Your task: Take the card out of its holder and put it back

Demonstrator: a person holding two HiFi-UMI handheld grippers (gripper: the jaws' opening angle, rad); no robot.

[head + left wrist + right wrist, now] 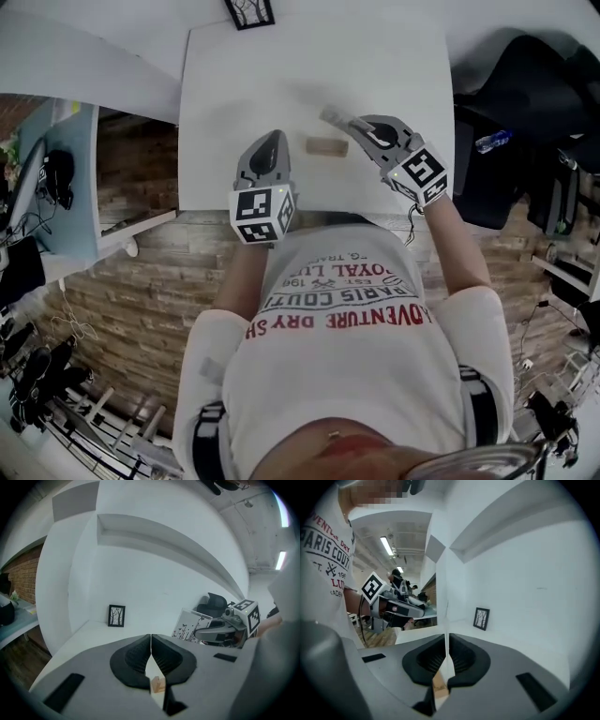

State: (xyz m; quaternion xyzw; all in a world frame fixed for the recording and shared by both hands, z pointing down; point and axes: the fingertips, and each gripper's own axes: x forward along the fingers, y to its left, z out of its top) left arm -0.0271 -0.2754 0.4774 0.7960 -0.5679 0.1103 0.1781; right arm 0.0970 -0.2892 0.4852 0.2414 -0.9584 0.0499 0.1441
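In the head view a small wooden card holder (326, 146) lies on the white table (234, 84) between my two grippers. My right gripper (354, 122) is shut on the card (333, 116), which it holds clear above the holder. The left gripper view shows the card (190, 626) as white with a black tree print, pinched by the right gripper (198, 633). In the right gripper view the card (446, 620) stands edge-on between the jaws, with the holder (438, 686) below. My left gripper (272, 141) hovers left of the holder, shut (151, 641) on nothing.
A small framed picture (249, 12) stands at the table's far edge against the white wall. A black chair (525, 94) and a water bottle (492, 141) are off the table's right side. The table's near edge runs just in front of the person's shirt (347, 309).
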